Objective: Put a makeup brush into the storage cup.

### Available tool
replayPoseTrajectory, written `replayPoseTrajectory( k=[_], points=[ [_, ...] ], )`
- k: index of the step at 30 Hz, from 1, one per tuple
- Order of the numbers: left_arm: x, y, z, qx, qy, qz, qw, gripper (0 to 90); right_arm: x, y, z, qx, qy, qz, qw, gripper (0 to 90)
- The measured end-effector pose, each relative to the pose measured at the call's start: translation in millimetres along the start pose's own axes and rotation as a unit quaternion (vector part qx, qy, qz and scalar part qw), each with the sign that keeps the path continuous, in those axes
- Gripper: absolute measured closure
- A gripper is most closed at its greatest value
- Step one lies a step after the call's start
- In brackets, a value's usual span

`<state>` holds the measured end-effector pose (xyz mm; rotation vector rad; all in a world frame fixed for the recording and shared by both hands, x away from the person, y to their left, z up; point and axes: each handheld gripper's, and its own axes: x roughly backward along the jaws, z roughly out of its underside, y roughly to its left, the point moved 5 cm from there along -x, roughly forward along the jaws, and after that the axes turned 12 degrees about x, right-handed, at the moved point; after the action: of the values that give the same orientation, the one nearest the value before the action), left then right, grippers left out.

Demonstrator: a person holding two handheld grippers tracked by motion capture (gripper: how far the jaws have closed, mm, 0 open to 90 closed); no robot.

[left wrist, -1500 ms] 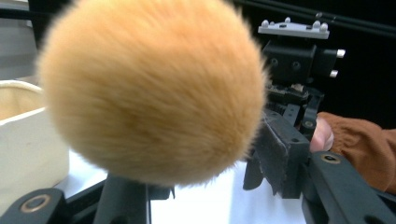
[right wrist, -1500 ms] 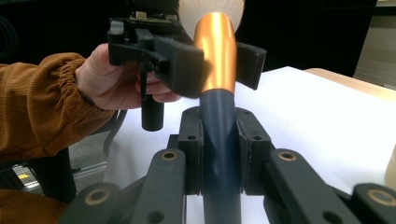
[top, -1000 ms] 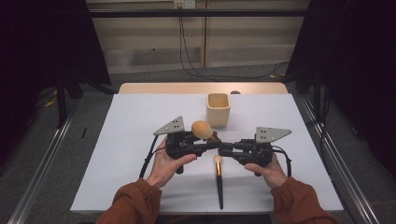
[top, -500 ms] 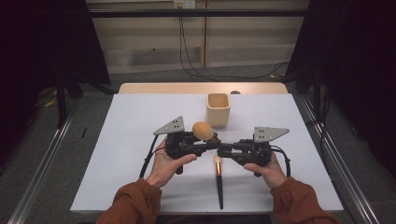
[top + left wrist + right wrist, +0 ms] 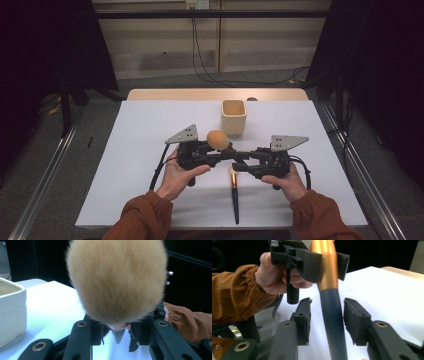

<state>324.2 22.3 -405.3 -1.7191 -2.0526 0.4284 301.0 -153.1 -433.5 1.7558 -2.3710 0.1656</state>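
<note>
A makeup brush with a fluffy tan head (image 5: 217, 140), a gold ferrule (image 5: 325, 255) and a dark handle (image 5: 332, 315) is held upright above the white table (image 5: 150, 130). My left gripper (image 5: 231, 156) is shut on the ferrule, and the head (image 5: 117, 280) looms over its jaws. My right gripper (image 5: 327, 320) faces it from the right. Its jaws have just been opening. The handle stands between its pads (image 5: 354, 320) with a gap on each side.
A cream square cup (image 5: 234, 117) stands upright behind the grippers, at the left edge (image 5: 11, 310) of the left gripper view. A second slim brush (image 5: 234, 195) lies on the table between the person's hands. Dark curtains hang at both sides.
</note>
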Motion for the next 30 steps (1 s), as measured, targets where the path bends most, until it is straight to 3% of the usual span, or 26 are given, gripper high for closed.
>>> replayPoseTrajectory(
  k=[10, 15, 22, 30],
  points=[
    [8.5, 4.8, -4.2, 0.014, 0.0, -0.013, 0.9998, 65.7, 1.3, -2.4, 0.4, -0.019, 0.012, 0.008, 0.9997, 28.0],
    [13.8, 8.2, -6.3, 0.014, 0.001, -0.023, 0.9996, 65.7, 2.8, -2.6, -1.8, -0.017, 0.018, 0.027, 0.9993, 7.7],
    [19.1, 9.6, -9.1, 0.017, 0.006, -0.036, 0.9992, 65.7, 6.3, -5.1, -0.7, -0.011, 0.021, 0.047, 0.9986, 0.1],
    [27.9, 7.9, -14.2, 0.013, 0.01, -0.044, 0.9989, 65.7, 8.3, -5.7, -0.4, -0.01, 0.027, 0.065, 0.9974, 1.1]
  ],
)
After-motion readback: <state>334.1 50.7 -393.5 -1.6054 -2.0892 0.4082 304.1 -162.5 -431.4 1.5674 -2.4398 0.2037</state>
